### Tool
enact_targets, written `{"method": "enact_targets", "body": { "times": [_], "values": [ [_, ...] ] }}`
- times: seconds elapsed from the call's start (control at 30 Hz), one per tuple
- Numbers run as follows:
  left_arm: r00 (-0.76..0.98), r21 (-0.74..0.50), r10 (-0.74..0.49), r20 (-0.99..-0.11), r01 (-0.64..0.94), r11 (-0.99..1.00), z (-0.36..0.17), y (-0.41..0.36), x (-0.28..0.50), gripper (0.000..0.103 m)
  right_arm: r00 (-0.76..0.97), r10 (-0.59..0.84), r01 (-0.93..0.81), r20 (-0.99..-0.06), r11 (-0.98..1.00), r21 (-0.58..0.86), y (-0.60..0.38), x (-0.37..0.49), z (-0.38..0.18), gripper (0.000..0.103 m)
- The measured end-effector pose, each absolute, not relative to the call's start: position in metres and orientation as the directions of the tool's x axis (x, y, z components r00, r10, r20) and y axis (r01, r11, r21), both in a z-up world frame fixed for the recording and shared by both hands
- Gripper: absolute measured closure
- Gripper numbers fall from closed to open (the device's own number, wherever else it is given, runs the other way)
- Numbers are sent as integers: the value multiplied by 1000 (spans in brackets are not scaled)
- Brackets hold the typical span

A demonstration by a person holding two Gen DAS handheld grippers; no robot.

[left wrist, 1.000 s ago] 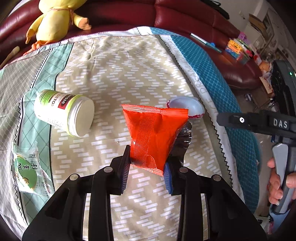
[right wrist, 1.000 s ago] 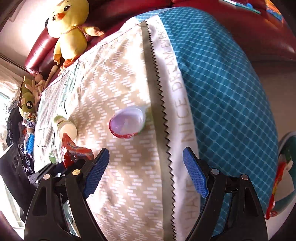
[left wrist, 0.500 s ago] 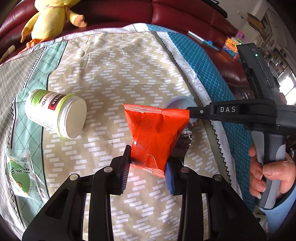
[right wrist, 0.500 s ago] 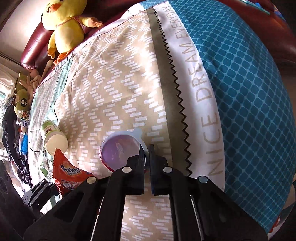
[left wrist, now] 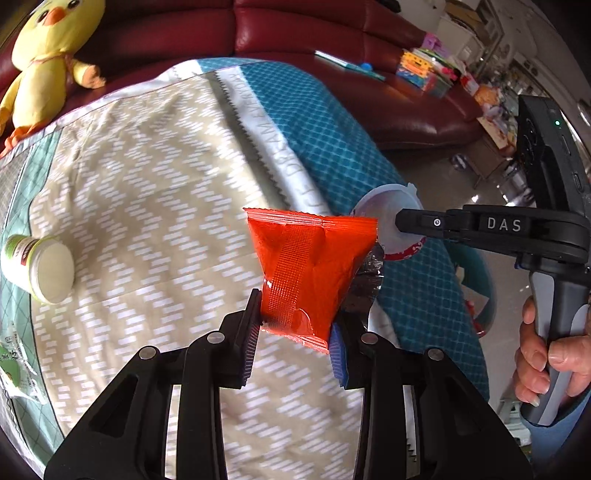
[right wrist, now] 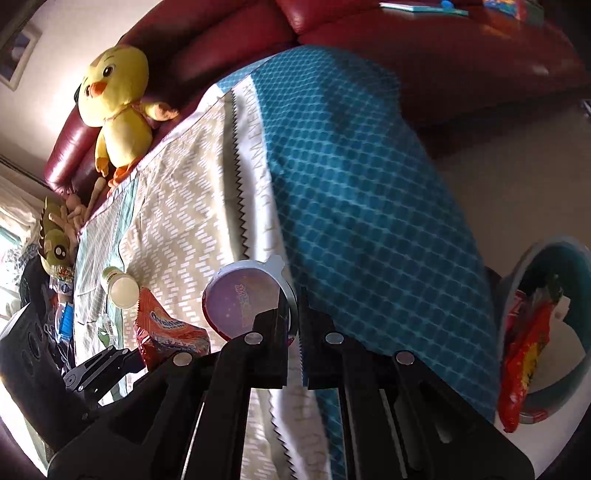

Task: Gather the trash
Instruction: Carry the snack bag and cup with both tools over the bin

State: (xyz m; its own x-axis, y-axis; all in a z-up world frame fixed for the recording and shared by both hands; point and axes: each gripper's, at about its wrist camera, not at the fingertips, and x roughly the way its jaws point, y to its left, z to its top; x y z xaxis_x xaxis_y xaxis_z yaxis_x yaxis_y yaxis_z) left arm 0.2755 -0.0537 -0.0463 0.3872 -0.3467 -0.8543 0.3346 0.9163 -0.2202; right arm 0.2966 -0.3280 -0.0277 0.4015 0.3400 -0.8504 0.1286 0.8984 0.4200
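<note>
My left gripper [left wrist: 295, 325] is shut on an orange snack packet [left wrist: 314, 266], held up over the patterned cloth. In the right wrist view the same packet [right wrist: 166, 332] shows its printed side at lower left. My right gripper [right wrist: 293, 306] is shut on the rim of a white and purple yoghurt cup [right wrist: 243, 299], lifted above the cloth. In the left wrist view that cup [left wrist: 388, 218] hangs from the right gripper's black finger [left wrist: 417, 223], just right of the packet. A hand [left wrist: 546, 354] grips the right handle.
A white jar [left wrist: 40, 266] lies on its side at the left, with a green wrapper [left wrist: 11, 365] below it. A teal bin [right wrist: 546, 332] holding red wrappers stands on the floor at the right. A yellow plush chick [right wrist: 114, 107] sits on the red sofa [left wrist: 314, 29].
The right gripper closed on the yoghurt cup's rim and lifted it off the cloth. Both grippers moved rightward, toward the cloth's blue edge and the bin; the jar slid left in view.
</note>
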Motion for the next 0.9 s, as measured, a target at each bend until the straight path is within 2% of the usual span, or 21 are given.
{"method": "enact_targets", "body": {
  "times": [0.43,0.8,0.9],
  "values": [
    [250,-196,-426,-870,617,762,-44,-251,242,68,498,163,443,-852,797,412,-534,175,-33,98],
    [180,-176,-388,-904,671,721,-71,-348,238,68,489,137,534,-862,734,420,-600,136,-62,98],
    [172,-166,-371,-912,672,721,-79,-360,239,62,486,137,547,-863,722,423,-607,133,-66,98]
  ]
}}
